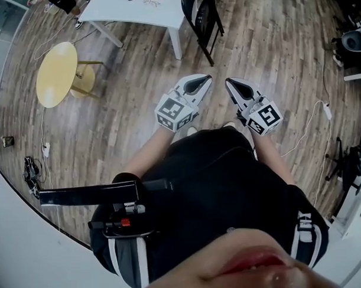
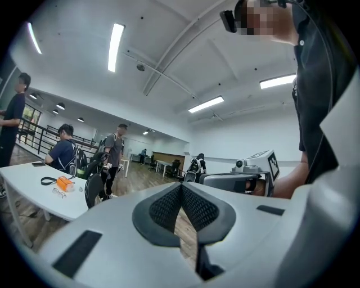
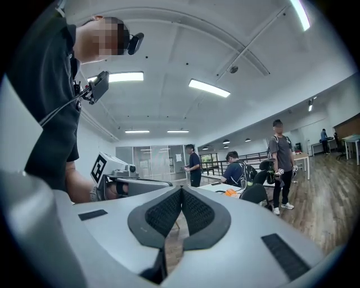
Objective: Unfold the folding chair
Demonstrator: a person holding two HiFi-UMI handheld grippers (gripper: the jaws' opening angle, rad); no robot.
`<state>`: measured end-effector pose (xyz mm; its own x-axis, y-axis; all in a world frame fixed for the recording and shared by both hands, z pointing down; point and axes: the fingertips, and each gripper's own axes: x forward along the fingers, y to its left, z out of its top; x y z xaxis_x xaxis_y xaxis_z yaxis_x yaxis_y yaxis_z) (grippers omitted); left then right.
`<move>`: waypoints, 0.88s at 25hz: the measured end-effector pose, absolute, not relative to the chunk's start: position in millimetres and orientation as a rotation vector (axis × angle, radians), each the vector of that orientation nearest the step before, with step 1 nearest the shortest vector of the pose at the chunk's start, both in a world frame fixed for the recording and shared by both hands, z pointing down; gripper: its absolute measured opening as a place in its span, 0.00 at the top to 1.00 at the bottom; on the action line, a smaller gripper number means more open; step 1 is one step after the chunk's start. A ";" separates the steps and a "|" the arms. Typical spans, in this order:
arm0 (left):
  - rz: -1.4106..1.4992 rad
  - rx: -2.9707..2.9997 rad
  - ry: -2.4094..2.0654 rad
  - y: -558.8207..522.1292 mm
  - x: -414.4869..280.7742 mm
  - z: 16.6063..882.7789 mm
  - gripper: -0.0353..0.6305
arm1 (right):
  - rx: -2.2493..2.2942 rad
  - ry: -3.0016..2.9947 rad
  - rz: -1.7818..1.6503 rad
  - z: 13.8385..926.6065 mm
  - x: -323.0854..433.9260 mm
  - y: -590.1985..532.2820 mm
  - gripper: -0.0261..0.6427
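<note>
A black folding chair stands folded flat against the white table's near edge, at the top of the head view. It also shows as a dark shape beside the table in the left gripper view and the right gripper view. My left gripper and right gripper are held side by side in front of my body, pointing level toward the chair and well short of it. The left gripper's pads meet with nothing between them. The right gripper's pads also meet, empty.
A round yellow side table stands on the wooden floor at the left. Cables and a plug strip lie by the left wall, and another cable runs at the right. Several people stand or sit behind the white table.
</note>
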<state>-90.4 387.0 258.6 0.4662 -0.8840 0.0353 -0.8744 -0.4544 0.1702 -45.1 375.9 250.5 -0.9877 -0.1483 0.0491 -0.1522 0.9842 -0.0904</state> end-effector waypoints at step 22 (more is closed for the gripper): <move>0.018 2.441 -1.676 149.0 -75.9 265.9 0.94 | 0.048 -3.158 0.113 244.7 -44.4 146.7 0.95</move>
<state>-75.9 149.0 265.9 0.3641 -0.9247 0.1116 -0.9268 -0.3479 0.1415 -44.4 146.7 244.7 -0.9994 -0.0311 -0.0180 -0.0297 0.9970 -0.0715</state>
